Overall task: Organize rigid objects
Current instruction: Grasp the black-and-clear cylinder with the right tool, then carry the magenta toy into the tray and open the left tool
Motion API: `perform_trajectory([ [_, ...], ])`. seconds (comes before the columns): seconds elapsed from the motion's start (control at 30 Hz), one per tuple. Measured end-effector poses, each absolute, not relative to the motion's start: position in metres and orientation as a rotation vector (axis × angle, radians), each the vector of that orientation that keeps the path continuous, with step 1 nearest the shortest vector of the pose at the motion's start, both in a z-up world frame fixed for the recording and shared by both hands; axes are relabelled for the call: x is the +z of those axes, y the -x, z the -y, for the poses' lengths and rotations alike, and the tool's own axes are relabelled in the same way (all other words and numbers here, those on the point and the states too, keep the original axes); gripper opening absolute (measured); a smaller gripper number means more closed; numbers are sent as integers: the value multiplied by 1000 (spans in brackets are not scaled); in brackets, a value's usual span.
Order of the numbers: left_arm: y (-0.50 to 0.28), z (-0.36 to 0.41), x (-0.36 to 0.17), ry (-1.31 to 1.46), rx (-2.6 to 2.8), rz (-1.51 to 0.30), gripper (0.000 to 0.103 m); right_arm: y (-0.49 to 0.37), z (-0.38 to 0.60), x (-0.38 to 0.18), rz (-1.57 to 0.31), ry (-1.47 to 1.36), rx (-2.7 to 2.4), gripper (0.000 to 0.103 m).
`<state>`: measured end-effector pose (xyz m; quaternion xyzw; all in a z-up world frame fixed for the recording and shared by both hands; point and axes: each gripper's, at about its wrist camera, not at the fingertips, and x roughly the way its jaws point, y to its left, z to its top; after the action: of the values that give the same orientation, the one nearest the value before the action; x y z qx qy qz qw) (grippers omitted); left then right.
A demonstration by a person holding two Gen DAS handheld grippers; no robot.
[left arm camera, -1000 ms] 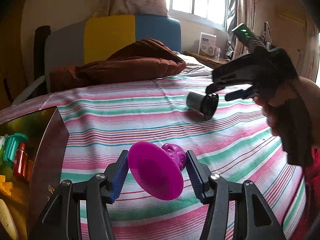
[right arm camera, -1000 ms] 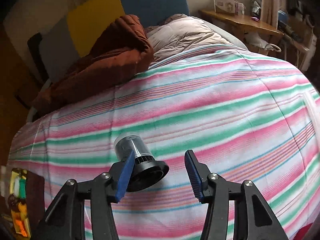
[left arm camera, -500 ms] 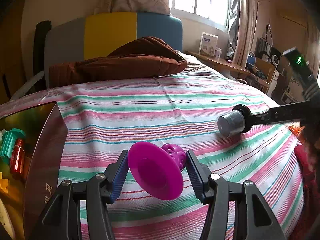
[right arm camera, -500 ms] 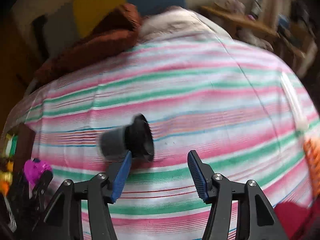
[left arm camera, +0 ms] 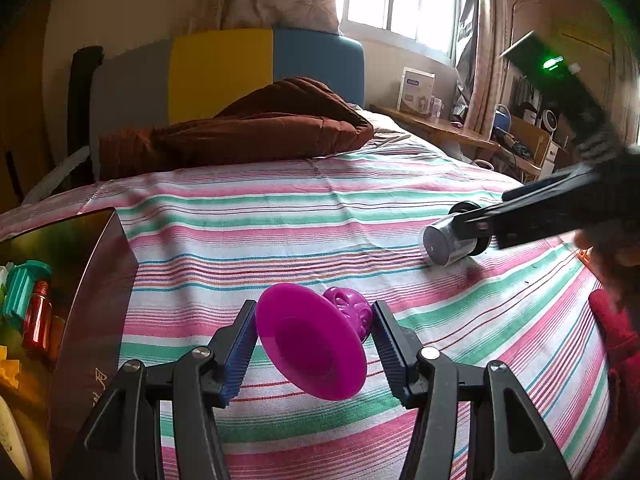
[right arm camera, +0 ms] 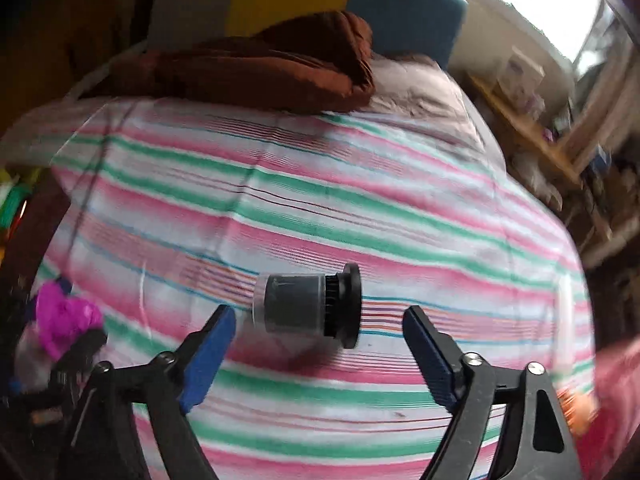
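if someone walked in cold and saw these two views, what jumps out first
The bright magenta suction-cup toy between the left gripper fingers grabs the eye first, low and centre over the striped bedsheet. Next is the dark grey cylinder lying on its side on the sheet ahead of the open right gripper. At the left edge sits a box of colourful items.

Right wrist view: motion-blurred throughout; shelf contents at far right unreadable.
Magenta toy (right arm camera: 64, 320): smeared, shape unclear there.
Box (left arm camera: 92, 292): cut off by the left edge; contents partly hidden.
Right gripper (left arm camera: 500, 224): blurred, its body cut off by the right edge.
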<state>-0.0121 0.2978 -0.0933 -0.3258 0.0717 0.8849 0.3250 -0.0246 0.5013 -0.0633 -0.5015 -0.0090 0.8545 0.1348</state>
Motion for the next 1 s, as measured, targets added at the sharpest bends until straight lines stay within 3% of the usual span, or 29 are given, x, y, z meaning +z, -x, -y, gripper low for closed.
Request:
perform_trajectory([
  [0.13, 13, -297, -93, 859, 2315, -182, 57, 36, -516, -87, -114, 1474, 2410, 82],
  [0.17, 13, -297, -93, 860, 2314, -180, 57, 36, -519, -89, -150, 1466, 2417, 70],
  [0.4, 18, -300, -98, 892, 2305, -188, 57, 21, -535, -87, -347, 1431, 2487, 68],
  [0.63, 18, -300, -99, 907, 2306, -185, 57, -14, -542, -92, -1177, 1358, 2588, 68],
  [0.7, 18, -299, -98, 906, 2307, -181, 57, -19, -539, -101, -1306, 1339, 2594, 68],
  [0.8, 16, -295, -93, 881, 2314, -156, 57, -22, -545, -108, -1411, 1298, 2583, 68],
  [1.0, 15, -273, -81, 941, 2276, -8, 57, -26, -544, -109, -1446, 1280, 2565, 68],
])
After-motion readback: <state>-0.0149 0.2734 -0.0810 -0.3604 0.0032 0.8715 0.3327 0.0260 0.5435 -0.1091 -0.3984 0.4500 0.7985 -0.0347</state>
